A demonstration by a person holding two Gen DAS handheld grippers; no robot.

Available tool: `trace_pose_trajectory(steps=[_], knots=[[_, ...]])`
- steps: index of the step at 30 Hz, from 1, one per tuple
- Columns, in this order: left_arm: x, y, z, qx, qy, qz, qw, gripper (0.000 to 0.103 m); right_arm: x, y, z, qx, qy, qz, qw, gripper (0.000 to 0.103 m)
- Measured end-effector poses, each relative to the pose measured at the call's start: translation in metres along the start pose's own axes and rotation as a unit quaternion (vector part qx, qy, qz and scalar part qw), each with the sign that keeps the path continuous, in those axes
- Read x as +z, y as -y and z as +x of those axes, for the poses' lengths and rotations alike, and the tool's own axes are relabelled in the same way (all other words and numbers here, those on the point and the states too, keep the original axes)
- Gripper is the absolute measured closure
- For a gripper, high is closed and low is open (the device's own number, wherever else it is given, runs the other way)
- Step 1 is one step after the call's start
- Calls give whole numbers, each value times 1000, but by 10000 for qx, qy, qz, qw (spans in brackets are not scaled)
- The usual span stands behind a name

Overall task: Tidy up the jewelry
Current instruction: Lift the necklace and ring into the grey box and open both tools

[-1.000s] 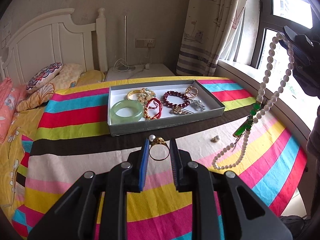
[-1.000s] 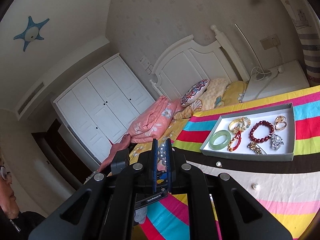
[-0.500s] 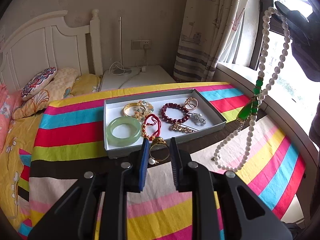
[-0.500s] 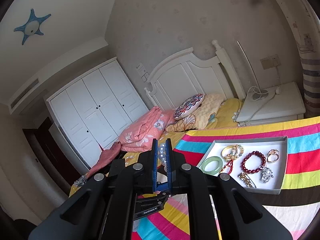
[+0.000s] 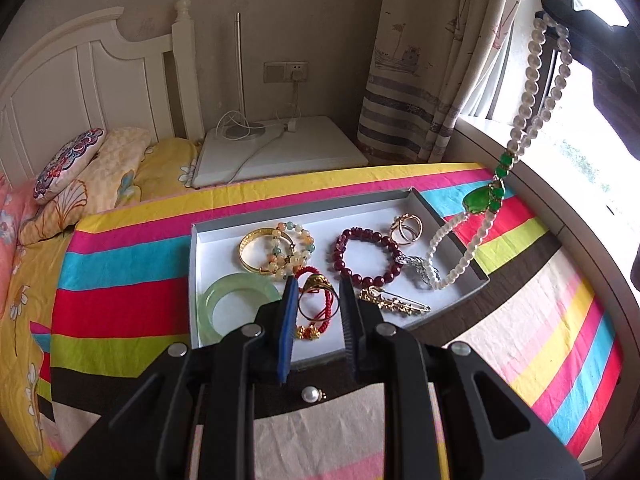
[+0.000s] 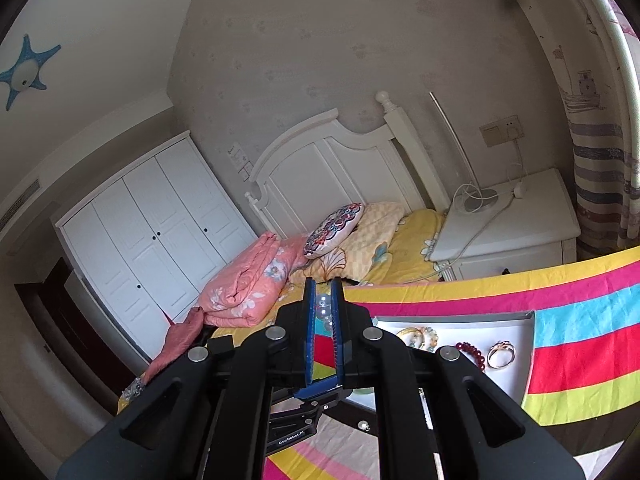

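Observation:
My left gripper [image 5: 314, 292] is shut on a gold ring [image 5: 318, 283] and holds it above the front of the grey tray [image 5: 304, 206]. The tray lies on the striped bedspread [image 5: 120, 308]. It holds a green jade bangle [image 5: 236, 308], a gold bangle [image 5: 256, 252], a dark red bead bracelet [image 5: 366, 256], a red cord bracelet [image 5: 326, 314] and other small pieces. My right gripper [image 6: 325, 300] is shut on a pearl necklace [image 5: 524, 100] with a green pendant [image 5: 478, 200]. The necklace's lower loop reaches into the tray's right end. A pearl earring [image 5: 310, 394] lies on the spread under my left gripper.
A white nightstand [image 5: 280, 152] with a lamp and cables stands behind the bed. Pillows [image 5: 68, 164] and a folded pink quilt [image 6: 248, 284] lie at the headboard. A curtain [image 5: 420, 60] and window sill [image 5: 560, 184] border the right side. A white wardrobe [image 6: 152, 248] stands far left.
My left gripper has carried the ring forward from the bare spread to above the tray. The necklace has been lifted off the spread and swung over the tray's right end.

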State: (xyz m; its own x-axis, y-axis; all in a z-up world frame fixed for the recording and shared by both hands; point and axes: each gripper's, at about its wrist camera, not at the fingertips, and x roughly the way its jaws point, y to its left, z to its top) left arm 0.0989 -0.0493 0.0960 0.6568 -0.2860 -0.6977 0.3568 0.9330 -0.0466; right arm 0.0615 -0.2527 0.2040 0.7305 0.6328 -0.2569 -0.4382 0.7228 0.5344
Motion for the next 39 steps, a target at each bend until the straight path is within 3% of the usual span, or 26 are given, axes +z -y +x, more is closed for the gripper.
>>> trace_pose_trajectory(steps=[10,14,20,21,22,24,30,34,39], knots=[[24,-16,56,201,-253,-516,9981,83,8,33,62,-585,-385,71,9975,94],[19,-25,76,198,-383,-810,9958,81,-4,56,97,-833,-780,219,9932,94],[7,-25,84,208,-360,-862,9954,50,-41,91,132,-1103,-1400,592,9822,87],[6,-25,83,226,-348,-873,9953,45,-47,95,135,-1108,-1494,634,9805,78],[5,-26,82,229,-328,-906,9951,40,-52,98,136,-1131,-1557,639,9792,57],[3,-31,78,242,-271,-986,9945,35,-59,100,134,-1163,-1549,589,9793,33],[-2,-39,56,337,-22,-1140,9929,16,-63,99,118,-1177,-1438,512,9813,34],[-11,-35,33,685,195,-924,9932,5,-64,95,99,-1078,-1323,507,9840,33],[-39,-26,4,855,348,-641,9937,3,-79,80,66,-1001,-1153,216,9880,30]])
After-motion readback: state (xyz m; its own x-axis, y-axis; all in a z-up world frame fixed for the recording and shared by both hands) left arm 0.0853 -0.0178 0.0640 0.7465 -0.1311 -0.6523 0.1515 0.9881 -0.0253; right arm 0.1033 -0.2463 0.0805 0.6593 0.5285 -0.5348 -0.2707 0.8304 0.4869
